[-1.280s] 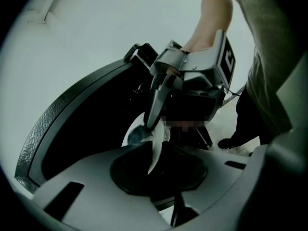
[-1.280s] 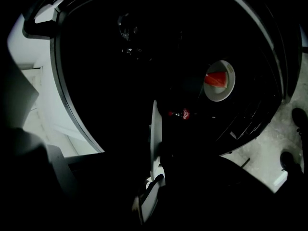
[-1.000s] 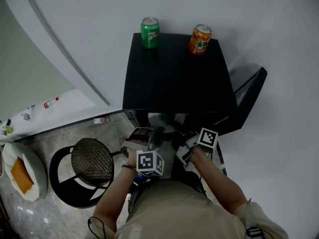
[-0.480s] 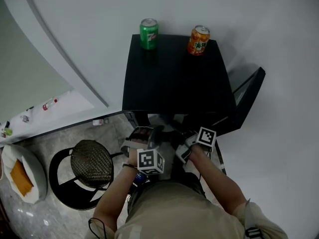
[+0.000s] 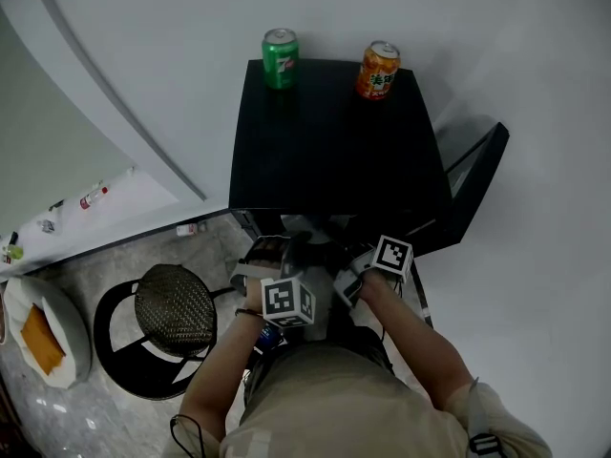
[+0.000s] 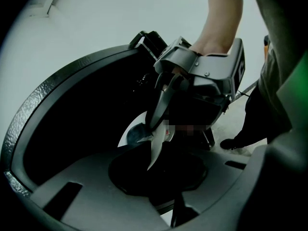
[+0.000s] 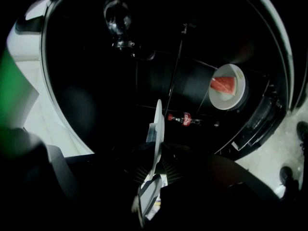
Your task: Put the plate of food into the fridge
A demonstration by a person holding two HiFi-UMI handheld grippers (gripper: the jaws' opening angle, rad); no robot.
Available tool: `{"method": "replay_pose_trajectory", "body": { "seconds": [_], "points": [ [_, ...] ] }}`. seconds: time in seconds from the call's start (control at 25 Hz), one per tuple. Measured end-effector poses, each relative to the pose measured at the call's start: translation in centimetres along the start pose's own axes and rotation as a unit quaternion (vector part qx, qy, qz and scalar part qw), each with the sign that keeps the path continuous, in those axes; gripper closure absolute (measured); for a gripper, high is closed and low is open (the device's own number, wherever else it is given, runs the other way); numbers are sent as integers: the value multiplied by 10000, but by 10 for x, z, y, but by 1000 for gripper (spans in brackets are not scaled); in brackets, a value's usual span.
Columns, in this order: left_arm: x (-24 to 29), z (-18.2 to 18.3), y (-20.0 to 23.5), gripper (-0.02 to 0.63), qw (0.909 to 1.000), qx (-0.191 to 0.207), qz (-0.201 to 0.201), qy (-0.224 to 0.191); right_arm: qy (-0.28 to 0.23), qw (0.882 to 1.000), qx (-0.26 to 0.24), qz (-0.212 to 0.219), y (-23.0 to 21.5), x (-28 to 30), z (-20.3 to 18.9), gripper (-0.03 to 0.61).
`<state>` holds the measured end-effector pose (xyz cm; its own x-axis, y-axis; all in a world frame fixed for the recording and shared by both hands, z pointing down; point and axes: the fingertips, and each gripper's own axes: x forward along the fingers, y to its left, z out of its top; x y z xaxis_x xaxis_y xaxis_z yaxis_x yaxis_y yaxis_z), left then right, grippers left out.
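A white plate (image 7: 158, 124) shows edge-on between the jaws of my right gripper (image 7: 150, 182), which is shut on its rim. From the left gripper view the same plate (image 6: 155, 146) runs from the right gripper (image 6: 163, 102) down into the dark gap of my left gripper (image 6: 153, 177), which seems shut on the near rim. What lies on the plate is hidden. In the head view both grippers, left (image 5: 272, 256) and right (image 5: 346, 273), meet at the mouth of the black fridge (image 5: 334, 141), with the plate (image 5: 307, 225) just under its top edge.
The fridge door (image 5: 477, 189) stands open to the right. A green can (image 5: 280, 58) and an orange can (image 5: 378, 70) stand on top. Inside are a plate with a red slice (image 7: 227, 86) and a cola bottle (image 7: 183, 118). A black stool (image 5: 172, 313) stands at the left.
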<state>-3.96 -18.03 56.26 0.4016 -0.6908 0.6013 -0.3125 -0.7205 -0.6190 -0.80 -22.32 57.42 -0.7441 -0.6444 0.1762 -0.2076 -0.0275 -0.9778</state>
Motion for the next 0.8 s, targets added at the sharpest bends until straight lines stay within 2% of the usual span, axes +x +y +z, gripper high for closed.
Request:
{"method": "replay_pose_trajectory", "body": {
  "seconds": [0.36, 0.52, 0.8],
  "points": [
    [3, 2, 2, 545, 10000, -29, 40, -40, 172, 9991, -393, 75, 3, -1, -1, 535],
    [5, 3, 4, 546, 10000, -45, 41, -56, 337, 9976, -601, 78, 3, -2, -7, 512],
    [8, 3, 8, 546, 9999, -85, 41, -56, 428, 9971, -627, 68, 5, -5, -15, 502]
  ]
}}
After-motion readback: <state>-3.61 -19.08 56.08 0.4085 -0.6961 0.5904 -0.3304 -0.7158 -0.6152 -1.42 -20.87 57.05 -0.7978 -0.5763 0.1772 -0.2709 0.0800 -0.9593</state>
